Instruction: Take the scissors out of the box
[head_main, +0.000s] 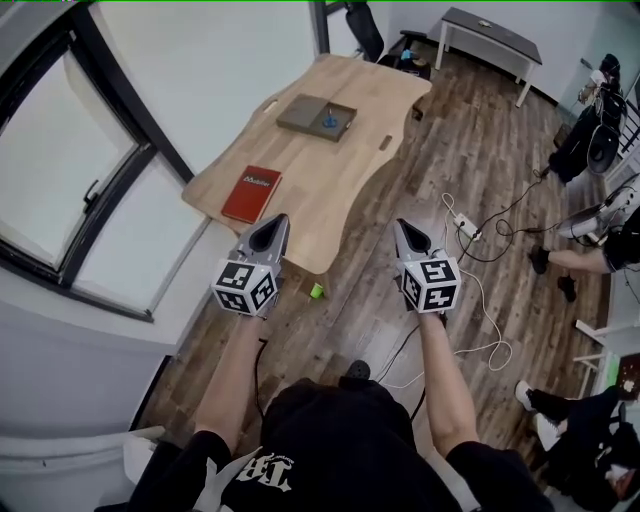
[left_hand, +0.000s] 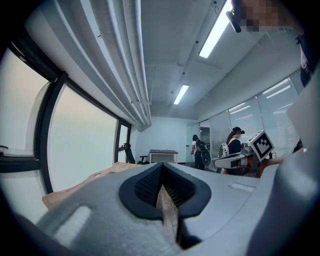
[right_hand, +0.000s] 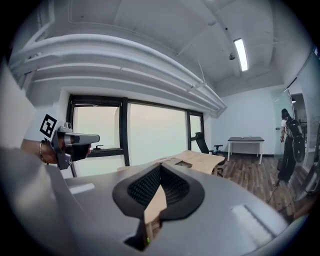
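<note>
Head view: a flat red book (head_main: 251, 193) lies on the pale, curvy wooden table (head_main: 330, 180). The left gripper (head_main: 278, 220) is closed and empty. Farther off, a shallow grey square box (head_main: 316, 117) holds what may be the blue-handled scissors (head_main: 329, 122) (small and blurry). The right gripper (head_main: 403, 226) is pinched closed on nothing, above the plank floor (head_main: 470, 150) and a white power strip (head_main: 466, 226).

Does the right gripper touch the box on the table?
Apart. The head view shows the right gripper held short of the table, well clear of the box that lies on it.
</note>
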